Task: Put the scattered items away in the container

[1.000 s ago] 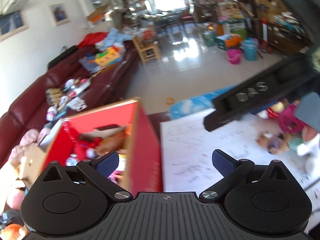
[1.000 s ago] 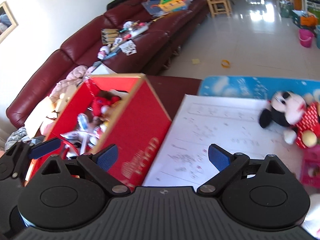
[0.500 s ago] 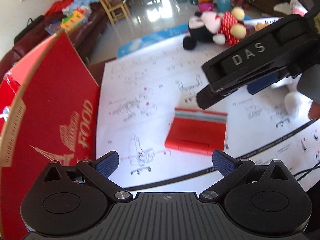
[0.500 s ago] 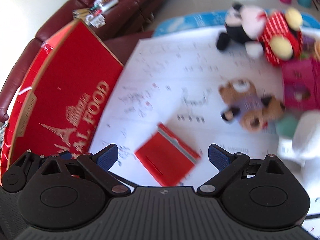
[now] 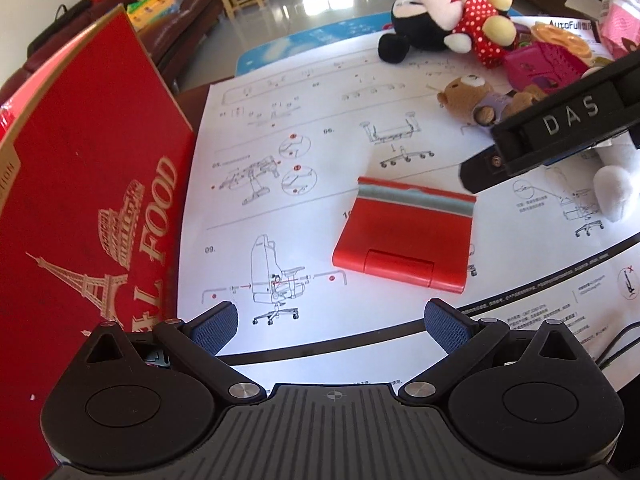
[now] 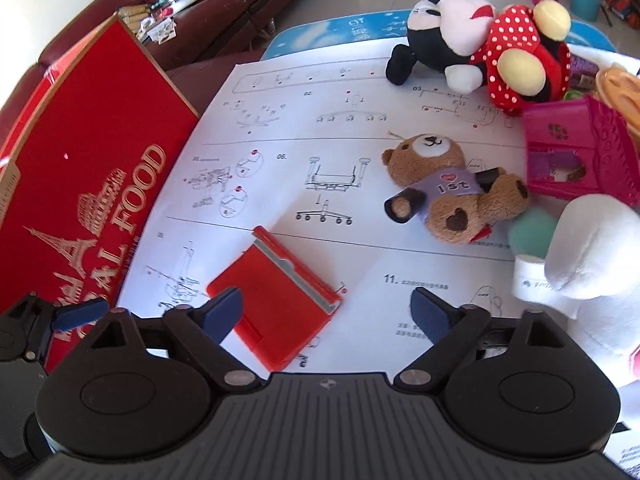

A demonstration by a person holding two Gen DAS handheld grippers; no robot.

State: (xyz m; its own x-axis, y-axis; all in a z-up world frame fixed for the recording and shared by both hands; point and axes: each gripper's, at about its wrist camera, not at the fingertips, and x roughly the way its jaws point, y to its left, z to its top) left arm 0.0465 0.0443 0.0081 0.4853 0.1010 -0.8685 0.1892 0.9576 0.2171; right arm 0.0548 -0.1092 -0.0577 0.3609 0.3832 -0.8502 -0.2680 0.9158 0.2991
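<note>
A red box container (image 5: 88, 208) printed "FOOD" stands at the left; it also shows in the right wrist view (image 6: 80, 184). A flat red case (image 5: 404, 236) lies on the white instruction sheet, just ahead of both grippers; it also shows in the right wrist view (image 6: 276, 296). A brown teddy bear (image 6: 448, 192), a Minnie Mouse plush (image 6: 480, 52), a pink plastic basket (image 6: 580, 156) and a white plush (image 6: 592, 264) lie to the right. My left gripper (image 5: 332, 326) is open and empty. My right gripper (image 6: 328, 314) is open and empty, above the case's near edge.
The white instruction sheet (image 5: 320, 128) covers the table. A dark red sofa (image 6: 208, 12) with clutter stands behind the box. The right gripper's body (image 5: 560, 128), marked DAS, crosses the left wrist view at the right. A black cable (image 5: 616, 344) lies at the table's right edge.
Both grippers have swung down and right from over the box's open top to the table. The red case and the toys have come into view. Both stay open.
</note>
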